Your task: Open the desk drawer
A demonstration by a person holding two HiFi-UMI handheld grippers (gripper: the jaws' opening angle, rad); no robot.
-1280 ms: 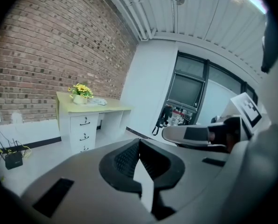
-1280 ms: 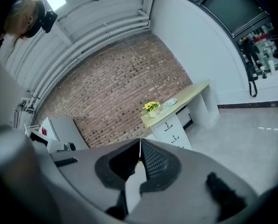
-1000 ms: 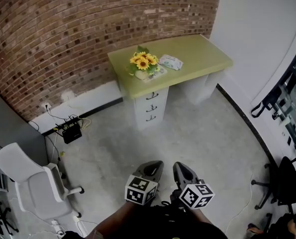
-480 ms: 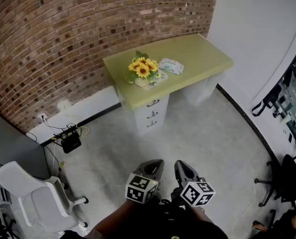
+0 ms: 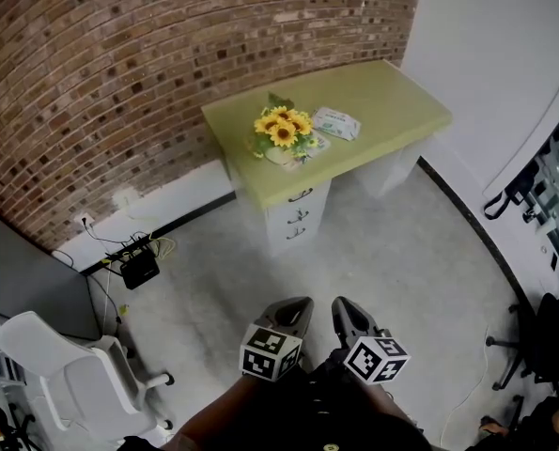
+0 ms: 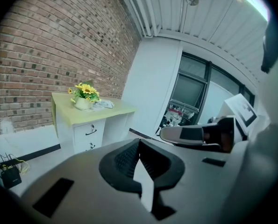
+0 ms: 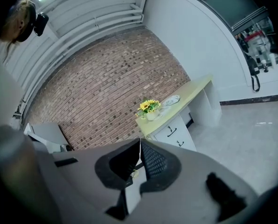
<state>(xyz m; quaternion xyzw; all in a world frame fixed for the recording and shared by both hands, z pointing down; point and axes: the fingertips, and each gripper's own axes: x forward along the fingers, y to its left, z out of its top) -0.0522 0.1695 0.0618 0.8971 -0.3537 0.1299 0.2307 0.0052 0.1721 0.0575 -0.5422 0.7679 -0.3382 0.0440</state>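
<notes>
A desk with a yellow-green top [image 5: 373,97] stands against the brick wall. Its white drawer unit [image 5: 298,216] sits under the left end, with dark handles on the closed drawer fronts [image 6: 89,132] [image 7: 170,131]. My left gripper [image 5: 295,309] and right gripper [image 5: 347,310] are side by side at the bottom of the head view, both shut and empty, well short of the desk across bare floor. In the left gripper view its jaws [image 6: 139,141] meet; so do the right gripper's jaws [image 7: 139,140].
A pot of sunflowers [image 5: 284,134] and a packet of wipes [image 5: 337,122] lie on the desk. A white office chair [image 5: 68,379] stands at the lower left. A black power box with cables [image 5: 138,271] lies by the wall. A dark chair base [image 5: 537,346] is at the right.
Both grippers have come a little nearer the desk, which now sits slightly larger and lower in the head view. Their jaws stayed shut.
</notes>
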